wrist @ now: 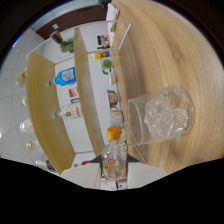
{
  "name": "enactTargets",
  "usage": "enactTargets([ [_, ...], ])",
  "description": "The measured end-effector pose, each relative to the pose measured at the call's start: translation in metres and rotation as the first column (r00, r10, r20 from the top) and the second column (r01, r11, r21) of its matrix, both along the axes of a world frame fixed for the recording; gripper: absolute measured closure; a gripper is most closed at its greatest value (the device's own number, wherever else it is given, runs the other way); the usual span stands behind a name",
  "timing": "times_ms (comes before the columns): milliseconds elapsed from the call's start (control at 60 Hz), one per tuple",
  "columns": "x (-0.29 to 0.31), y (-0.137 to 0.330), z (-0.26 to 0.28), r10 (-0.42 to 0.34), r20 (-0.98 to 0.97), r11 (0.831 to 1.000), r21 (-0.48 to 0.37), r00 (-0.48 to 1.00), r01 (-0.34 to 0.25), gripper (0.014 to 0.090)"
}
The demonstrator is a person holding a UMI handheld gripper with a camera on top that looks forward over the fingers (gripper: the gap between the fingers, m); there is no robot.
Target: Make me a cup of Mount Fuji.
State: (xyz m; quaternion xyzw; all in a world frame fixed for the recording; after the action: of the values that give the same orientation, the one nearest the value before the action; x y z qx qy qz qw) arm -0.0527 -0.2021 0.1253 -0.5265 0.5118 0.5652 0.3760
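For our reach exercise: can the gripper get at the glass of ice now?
Probably not: the glass is close ahead, but a capped bottle sits between the fingers of the gripper, in the way.

Hand-held gripper (pixel 114 175): pale fingers against a black body.
Two smooth, off-white, wedge-shaped fingers (pixel 80 176) are seen, tapering inward; the housing beneath them is rendered plain black.

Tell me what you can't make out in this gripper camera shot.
- Gripper: its fingers are lost in the black area at the bottom of the gripper view, so open or shut cannot be told.
- Small bottle with orange cap: its base is cut off by that black area.
- Shelf bottles: labels too small to read.
- Glass: contents look like ice, not certain.
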Motion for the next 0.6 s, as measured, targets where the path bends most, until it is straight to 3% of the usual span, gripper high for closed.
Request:
enactTargets([
  [133, 0.009, -0.001, 0.001, -0.04, -0.156, 0.999, 0.019, 0.987, 0.043, 0.0699],
  [367, 0.005, -0.003, 0.008, -0.009, -0.148, 1.0, 0.027, 0.989, 0.013, 0.0702],
  [467, -0.006, -0.005, 0.024, 0.042, 0.0, 0.998, 0.037, 0.999, -0.042, 0.07],
  [600, -0.029, -0.009, 0.055, 0.105, 0.434, 0.989, 0.049, 0.895, -0.141, 0.0697],
])
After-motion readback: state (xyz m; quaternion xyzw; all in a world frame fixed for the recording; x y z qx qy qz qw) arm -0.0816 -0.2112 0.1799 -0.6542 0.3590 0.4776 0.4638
